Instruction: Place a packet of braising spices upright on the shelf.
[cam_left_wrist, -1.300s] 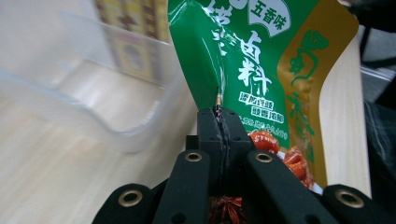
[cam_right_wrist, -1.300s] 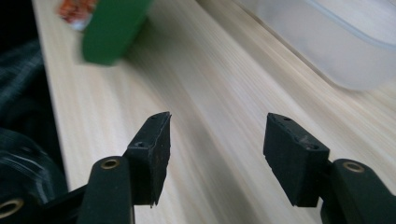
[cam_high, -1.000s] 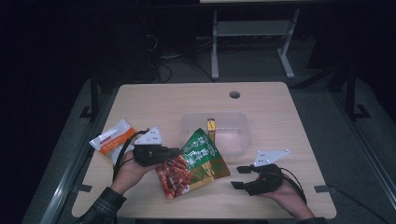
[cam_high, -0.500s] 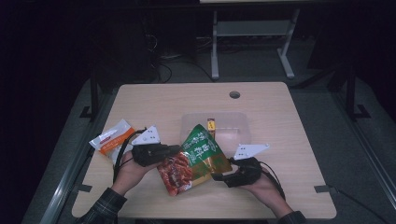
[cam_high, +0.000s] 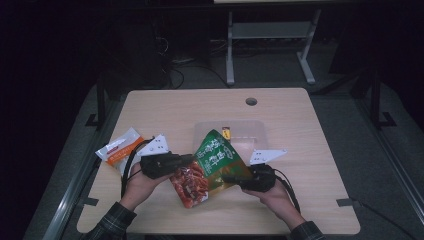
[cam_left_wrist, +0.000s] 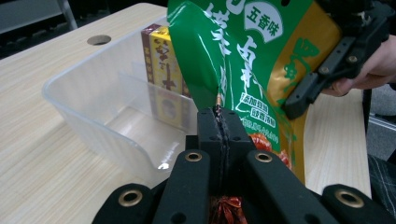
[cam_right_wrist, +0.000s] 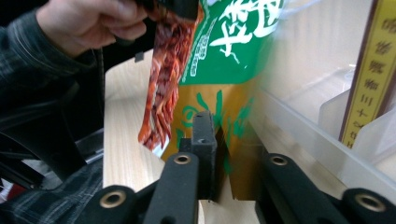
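A green, red and yellow snack bag (cam_high: 212, 162) hangs over the table's front middle, held between both grippers. My left gripper (cam_high: 190, 158) is shut on the bag's left edge; in the left gripper view its jaws (cam_left_wrist: 218, 116) pinch the seam of the bag (cam_left_wrist: 247, 56). My right gripper (cam_high: 227, 177) has just been closing and is now shut on the bag's lower right edge. In the right gripper view the yellow part of the bag (cam_right_wrist: 229, 116) sits between the jaws of that gripper (cam_right_wrist: 210, 126). The right gripper (cam_left_wrist: 327, 70) also appears in the left gripper view.
A clear plastic bin (cam_high: 250, 131) stands just behind the bag, with a yellow box (cam_high: 226, 132) upright in it. A white and orange packet (cam_high: 120, 147) lies at the table's left. A round cable hole (cam_high: 251, 101) is at the back.
My right gripper moved left from the table's right side to the bag and closed on its right edge. The left gripper stayed where it was, still holding the bag.
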